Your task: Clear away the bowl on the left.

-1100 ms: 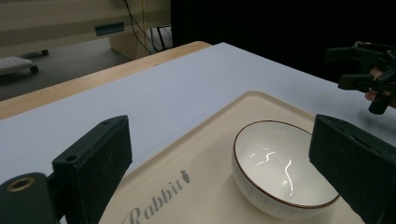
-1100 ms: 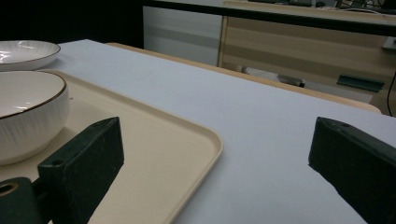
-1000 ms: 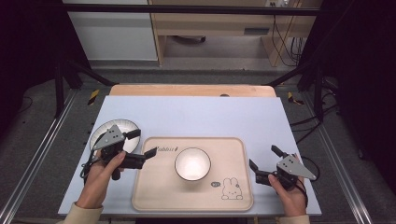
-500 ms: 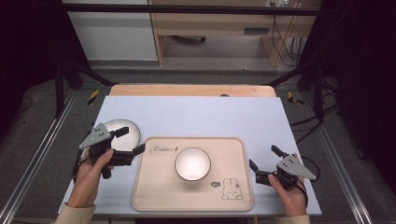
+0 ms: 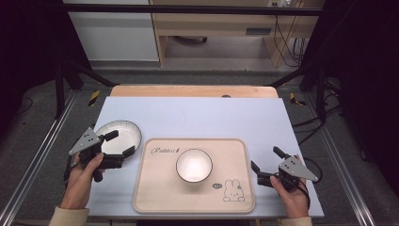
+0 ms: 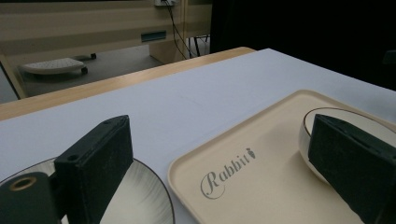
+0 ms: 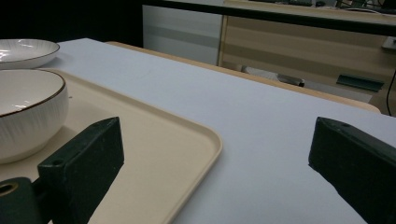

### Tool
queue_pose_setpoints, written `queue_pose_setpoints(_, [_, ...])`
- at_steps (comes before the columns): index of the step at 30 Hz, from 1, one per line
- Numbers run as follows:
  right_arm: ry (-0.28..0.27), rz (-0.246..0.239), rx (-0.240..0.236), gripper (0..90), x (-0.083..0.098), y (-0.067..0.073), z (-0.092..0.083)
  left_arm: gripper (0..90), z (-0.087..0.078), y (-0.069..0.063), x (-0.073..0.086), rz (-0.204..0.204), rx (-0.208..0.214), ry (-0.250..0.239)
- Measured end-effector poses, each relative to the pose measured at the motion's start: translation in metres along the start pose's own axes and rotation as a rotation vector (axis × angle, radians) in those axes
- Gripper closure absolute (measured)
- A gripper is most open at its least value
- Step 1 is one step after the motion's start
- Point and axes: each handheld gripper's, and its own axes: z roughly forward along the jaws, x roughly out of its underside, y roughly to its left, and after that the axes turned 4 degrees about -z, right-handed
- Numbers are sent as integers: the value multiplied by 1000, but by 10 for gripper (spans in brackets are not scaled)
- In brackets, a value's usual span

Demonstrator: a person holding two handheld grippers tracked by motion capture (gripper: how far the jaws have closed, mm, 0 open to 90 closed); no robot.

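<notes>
Beige tray [image 5: 160,197] on the bench [image 5: 202,117] holds a white bowl [image 5: 194,165]. A white plate [image 5: 123,135] sits beside it, apparently next to move. Left tool [image 5: 121,145] spread wide over the plate, gripping nothing; right tool [image 5: 264,165] wide, empty, by the tray's edge.

- In the left gripper view, a black jaw covers part of the bowl [image 6: 327,135], and the bottom edge crops the plate [image 6: 140,196].
- The tray's small caption [image 5: 217,185] is unreadable.
</notes>
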Motion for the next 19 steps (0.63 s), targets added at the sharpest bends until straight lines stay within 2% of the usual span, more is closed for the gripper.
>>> queue_pose_setpoints(2, [2,-1,-1,34,0,0,0,71,-2,3,5,12,-14,-6])
queue_pose_setpoints(4, [0,-2,-1,35,0,0,0,76,-3,5,12,7,-8,-2])
queue_pose_setpoints(6, [0,-1,0,34,0,0,0,76,-5,8,24,22,-5,10])
queue_pose_setpoints(8, [0,-1,0,34,0,0,0,76,-5,8,29,25,-9,6])
queue_pose_setpoints(10, [4,-4,-7,34,0,1,1,76,-7,10,40,8,11,8])
queue_pose_setpoints(11, [4,-4,-7,34,0,1,1,76,-7,10,40,8,11,8])
queue_pose_setpoints(12, [4,-4,-8,34,0,1,1,75,-7,9,44,30,25,22])
queue_pose_setpoints(14, [2,-9,-9,34,0,2,1,72,-7,10,46,35,35,30])
queue_pose_setpoints(19, [-2,-9,-3,35,0,1,0,70,-5,15,51,3,40,40])
